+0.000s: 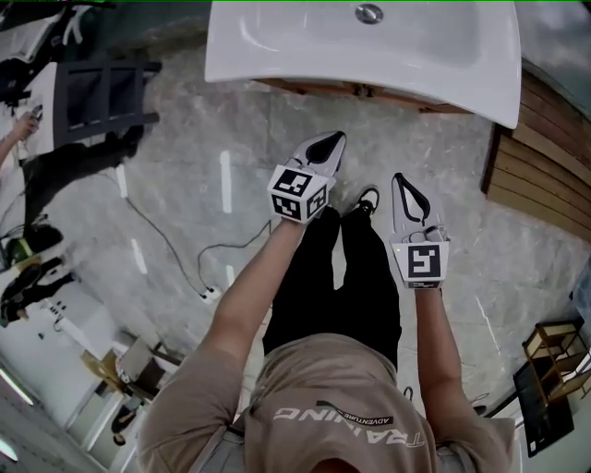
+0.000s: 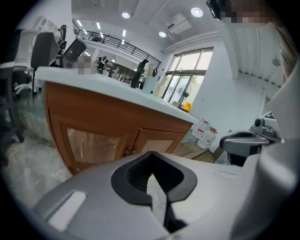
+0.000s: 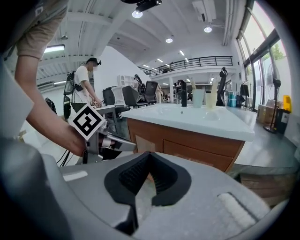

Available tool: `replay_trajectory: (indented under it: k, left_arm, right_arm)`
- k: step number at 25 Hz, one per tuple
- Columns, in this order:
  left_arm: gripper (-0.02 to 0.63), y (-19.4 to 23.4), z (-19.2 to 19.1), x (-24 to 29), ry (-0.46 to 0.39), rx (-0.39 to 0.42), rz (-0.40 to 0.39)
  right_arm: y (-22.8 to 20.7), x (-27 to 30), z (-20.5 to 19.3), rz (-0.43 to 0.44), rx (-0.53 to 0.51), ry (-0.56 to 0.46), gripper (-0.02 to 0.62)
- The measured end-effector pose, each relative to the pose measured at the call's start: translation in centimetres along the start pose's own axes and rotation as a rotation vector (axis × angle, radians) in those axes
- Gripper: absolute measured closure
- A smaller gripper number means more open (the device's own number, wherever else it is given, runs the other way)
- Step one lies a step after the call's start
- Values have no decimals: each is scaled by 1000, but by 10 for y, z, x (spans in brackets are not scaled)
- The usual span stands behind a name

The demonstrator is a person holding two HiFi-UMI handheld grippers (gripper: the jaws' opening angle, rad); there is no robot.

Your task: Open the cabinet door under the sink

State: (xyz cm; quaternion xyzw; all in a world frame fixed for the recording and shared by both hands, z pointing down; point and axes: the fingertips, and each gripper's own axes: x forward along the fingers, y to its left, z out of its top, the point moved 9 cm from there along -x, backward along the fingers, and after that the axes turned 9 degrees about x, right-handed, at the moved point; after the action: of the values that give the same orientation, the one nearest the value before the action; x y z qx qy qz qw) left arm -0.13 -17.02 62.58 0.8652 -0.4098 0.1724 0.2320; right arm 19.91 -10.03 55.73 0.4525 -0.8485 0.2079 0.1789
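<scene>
Two wooden cabinet doors (image 2: pixel 93 140) under the white sink (image 1: pixel 277 46) are shut, their small knobs (image 2: pixel 131 150) side by side at the seam. From your head view the sink overhangs them, so only a thin strip of wood shows. Your left tongs (image 1: pixel 325 148) and right tongs (image 1: pixel 406 189) are both closed on nothing, well short of the doors. A cable (image 1: pixel 185 249) trails across the marble floor (image 1: pixel 185 166) on your left.

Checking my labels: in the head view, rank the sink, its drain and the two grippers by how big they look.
Largest: sink.
Next: left gripper and right gripper, which look about alike, so I won't rank them.
Smallest: drain.
</scene>
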Motion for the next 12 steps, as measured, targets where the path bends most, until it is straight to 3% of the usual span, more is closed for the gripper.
replay_trajectory:
  k: [3,8,12]
  left_arm:
    - [589,16,-20,14,-23,-164,-6]
    - [589,39,-43,36,-155,-470,-19]
    - [589,47,-62,58,-197,-576,-28]
  right_arm:
    - [-2,16,-12,-6,14,5,592]
    - [-11,43,-24,-21,32,6,592]
    - [-21,61,-27,-32,37,-5,592]
